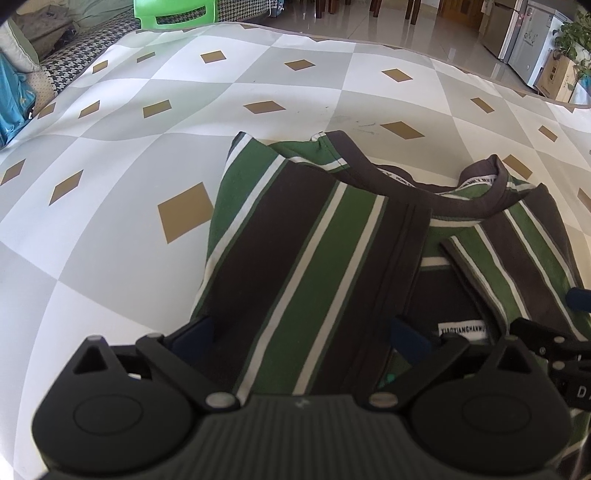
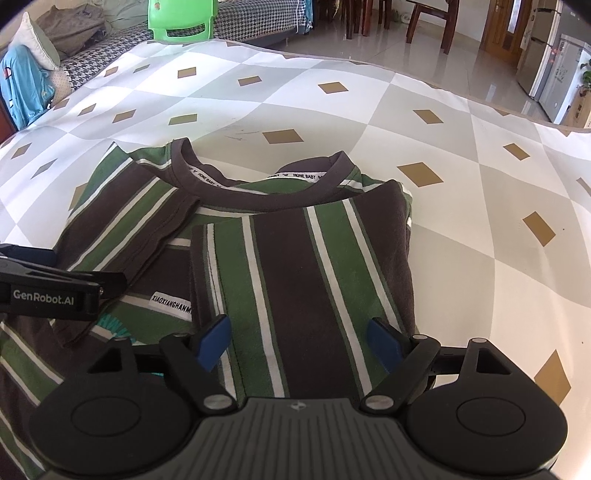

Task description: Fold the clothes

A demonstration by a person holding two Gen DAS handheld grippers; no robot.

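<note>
Your count: one garment, two grippers.
You have one striped T-shirt [image 2: 280, 258] on one diamond-patterned mat [image 2: 461, 229], your left gripper [image 1: 301, 332] and right gripper [image 2: 299, 339], and one green plastic chair [image 2: 183, 18] beyond.

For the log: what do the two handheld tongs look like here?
Both look identical: the left tongs and right tongs have a ribbed dark grey body, matte black linkage arms with silver pivot screws and round black side housings. The fingertips carry blue pads. White "GenRobot.AI" lettering marks the left one's side. No cables or sleeves show.
</note>
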